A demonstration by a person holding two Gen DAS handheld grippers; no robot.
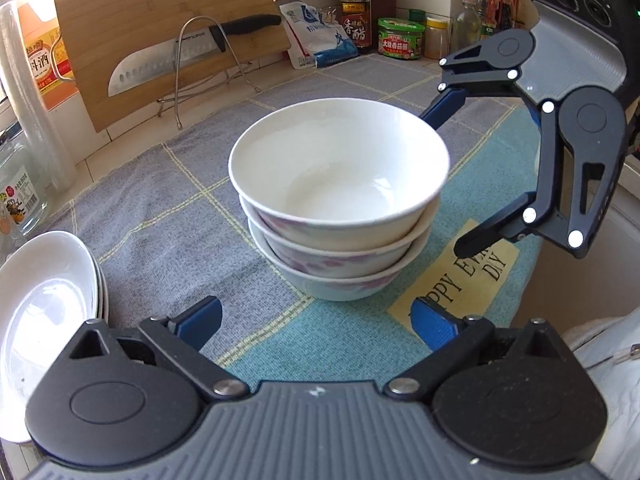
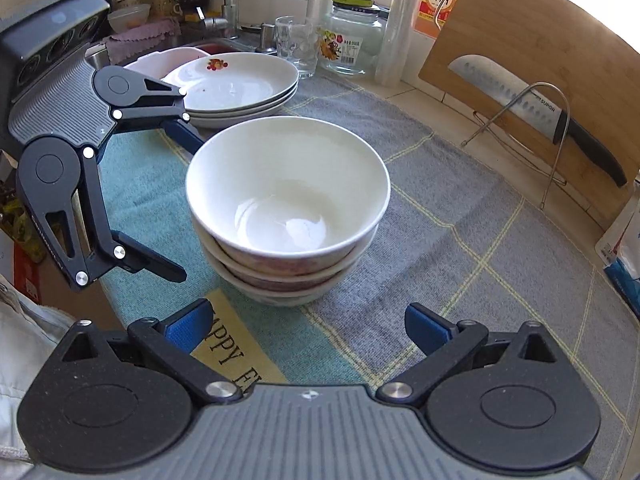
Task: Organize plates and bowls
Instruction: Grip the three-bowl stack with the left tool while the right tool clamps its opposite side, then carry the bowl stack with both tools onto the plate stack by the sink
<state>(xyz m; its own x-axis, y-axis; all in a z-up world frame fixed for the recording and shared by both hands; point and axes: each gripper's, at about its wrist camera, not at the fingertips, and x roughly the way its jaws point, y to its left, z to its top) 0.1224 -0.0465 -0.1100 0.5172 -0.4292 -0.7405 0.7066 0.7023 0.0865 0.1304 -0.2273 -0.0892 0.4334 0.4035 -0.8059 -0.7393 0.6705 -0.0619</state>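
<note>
Checked grey and teal cloth (image 1: 168, 216) is covering the kitchen counter in the left wrist view. Straight ahead of the left gripper (image 1: 316, 322), whose jaws are standing wide apart and gripping nothing, a stack of three bowls (image 1: 340, 200) is sitting upright on the cloth. To this gripper's left, stacked plates (image 1: 44, 304) are lying at the cloth's edge. Beyond the bowls on the far left, a knife (image 1: 180, 52) is resting against a cutting board (image 1: 160, 20). The right gripper (image 1: 456, 176) is hanging to the right of the bowls, jaws spread, one finger near the top bowl's rim.

Seen from the right wrist, the same cloth (image 2: 460, 220) is lying below the right gripper (image 2: 308, 320), released and empty. The bowls (image 2: 288, 200) are standing directly ahead of it. Beyond them to the left, the plates (image 2: 236, 84) are sitting stacked. The left gripper (image 2: 176, 200) is hovering left of the bowls, jaws apart.
</note>
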